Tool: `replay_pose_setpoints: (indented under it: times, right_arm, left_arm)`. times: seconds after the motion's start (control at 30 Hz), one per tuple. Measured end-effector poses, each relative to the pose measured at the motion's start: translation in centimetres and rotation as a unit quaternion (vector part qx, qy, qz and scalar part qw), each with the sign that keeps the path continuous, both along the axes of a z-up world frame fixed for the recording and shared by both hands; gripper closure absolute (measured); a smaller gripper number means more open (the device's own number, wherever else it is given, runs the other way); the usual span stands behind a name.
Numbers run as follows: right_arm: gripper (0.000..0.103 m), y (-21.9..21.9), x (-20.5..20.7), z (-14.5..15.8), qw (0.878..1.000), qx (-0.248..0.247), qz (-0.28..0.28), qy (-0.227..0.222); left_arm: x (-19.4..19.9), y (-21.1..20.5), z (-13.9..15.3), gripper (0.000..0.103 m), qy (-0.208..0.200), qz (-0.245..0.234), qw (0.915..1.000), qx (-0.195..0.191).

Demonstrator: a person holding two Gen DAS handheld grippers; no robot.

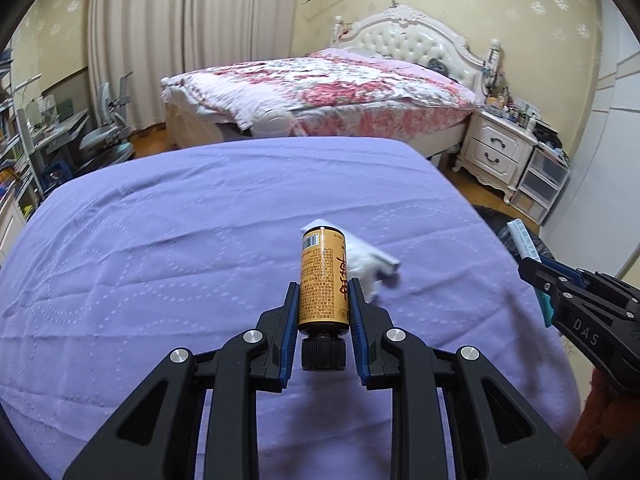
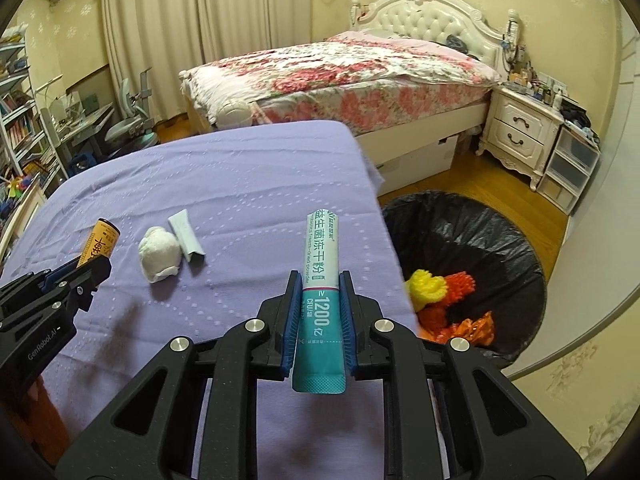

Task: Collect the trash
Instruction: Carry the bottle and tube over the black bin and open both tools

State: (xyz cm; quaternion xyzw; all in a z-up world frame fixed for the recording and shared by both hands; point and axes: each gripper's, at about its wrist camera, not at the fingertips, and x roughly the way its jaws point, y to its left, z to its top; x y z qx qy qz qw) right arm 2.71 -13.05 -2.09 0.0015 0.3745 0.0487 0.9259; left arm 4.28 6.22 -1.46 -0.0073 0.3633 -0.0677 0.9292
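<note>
The left gripper (image 1: 324, 300) was clenched on an orange bottle (image 1: 323, 280), black cap toward the camera, held above the purple cloth (image 1: 160, 240). The right gripper (image 2: 319, 300) was clenched on a white-and-teal sachet (image 2: 321, 280), held above the cloth's right edge. On the cloth, between the grippers, lay a white wad of tissue (image 2: 159, 254) touching a small grey tube (image 2: 186, 238). To the right, on the floor, stood a black-lined bin (image 2: 460, 232) holding yellow and orange scraps (image 2: 440, 296). Farther off stood a flowered bed (image 2: 340, 76).
</note>
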Motion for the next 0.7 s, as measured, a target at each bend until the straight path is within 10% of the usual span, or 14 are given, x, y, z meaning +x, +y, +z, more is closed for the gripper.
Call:
replay_pose_setpoints:
  times: [0.7]
  right_arm:
    - [0.084, -11.7, 2.3, 0.5, 0.992, 0.015, -0.123, -0.029]
  left_arm:
    - [4.1, -13.2, 0.2, 0.078, -0.017, -0.106, 0.9940, 0.023]
